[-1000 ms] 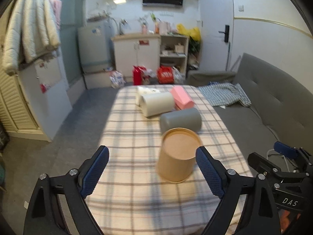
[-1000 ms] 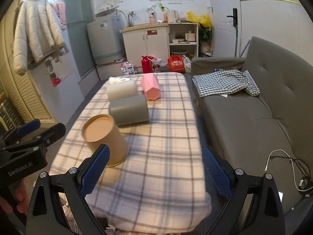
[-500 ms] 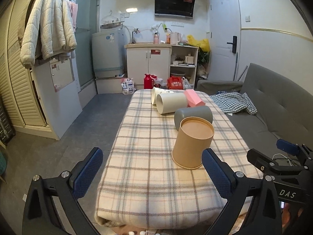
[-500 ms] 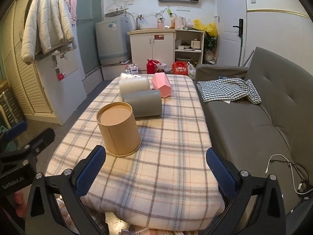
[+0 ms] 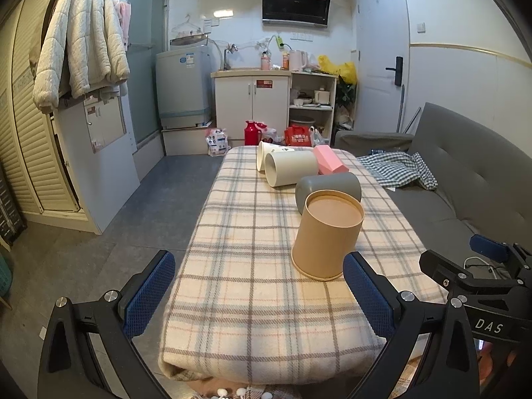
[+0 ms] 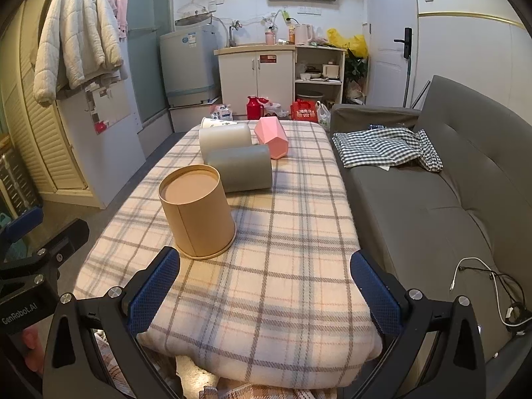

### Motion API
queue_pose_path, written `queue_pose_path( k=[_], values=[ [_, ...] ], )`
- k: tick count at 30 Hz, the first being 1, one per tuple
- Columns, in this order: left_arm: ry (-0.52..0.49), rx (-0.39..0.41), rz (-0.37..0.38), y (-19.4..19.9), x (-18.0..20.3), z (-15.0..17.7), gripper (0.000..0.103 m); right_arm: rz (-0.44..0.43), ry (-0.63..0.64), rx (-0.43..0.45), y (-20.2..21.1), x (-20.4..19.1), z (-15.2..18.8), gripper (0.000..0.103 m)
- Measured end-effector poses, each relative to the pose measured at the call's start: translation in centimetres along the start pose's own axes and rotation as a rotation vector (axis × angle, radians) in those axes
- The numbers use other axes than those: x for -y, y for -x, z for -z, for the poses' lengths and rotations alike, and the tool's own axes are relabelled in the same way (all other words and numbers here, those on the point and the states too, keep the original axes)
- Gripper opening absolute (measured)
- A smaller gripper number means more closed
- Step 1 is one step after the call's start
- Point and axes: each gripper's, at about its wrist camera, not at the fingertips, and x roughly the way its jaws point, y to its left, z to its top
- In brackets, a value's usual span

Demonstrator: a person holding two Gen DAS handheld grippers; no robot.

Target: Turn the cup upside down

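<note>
A tan paper cup (image 5: 327, 234) stands upside down, rim on the plaid tablecloth (image 5: 246, 266), flat base up; it also shows in the right wrist view (image 6: 196, 211). My left gripper (image 5: 259, 294) is open and empty, near the table's front edge, below and left of the cup. My right gripper (image 6: 264, 294) is open and empty, in front of the table, to the right of the cup. Neither touches the cup.
Behind the tan cup lie a grey cup (image 5: 329, 184), a white cup (image 5: 289, 167), a second white cup (image 5: 266, 153) and a pink faceted cup (image 5: 329, 163) on their sides. A grey sofa (image 6: 449, 193) with a checked cloth (image 6: 385, 146) runs along the right.
Both grippers have drawn back from the cup toward the table's front edge and risen a little. The tan cup stays in place, upside down.
</note>
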Motion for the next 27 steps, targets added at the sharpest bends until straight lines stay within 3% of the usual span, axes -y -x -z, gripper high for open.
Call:
queue_pose_path(
  k=[27],
  values=[
    [0.004, -0.012, -0.013, -0.05, -0.41, 0.25, 0.103, 0.001, 0.002, -0.008, -0.13, 0.01, 0.09, 0.103]
  ],
)
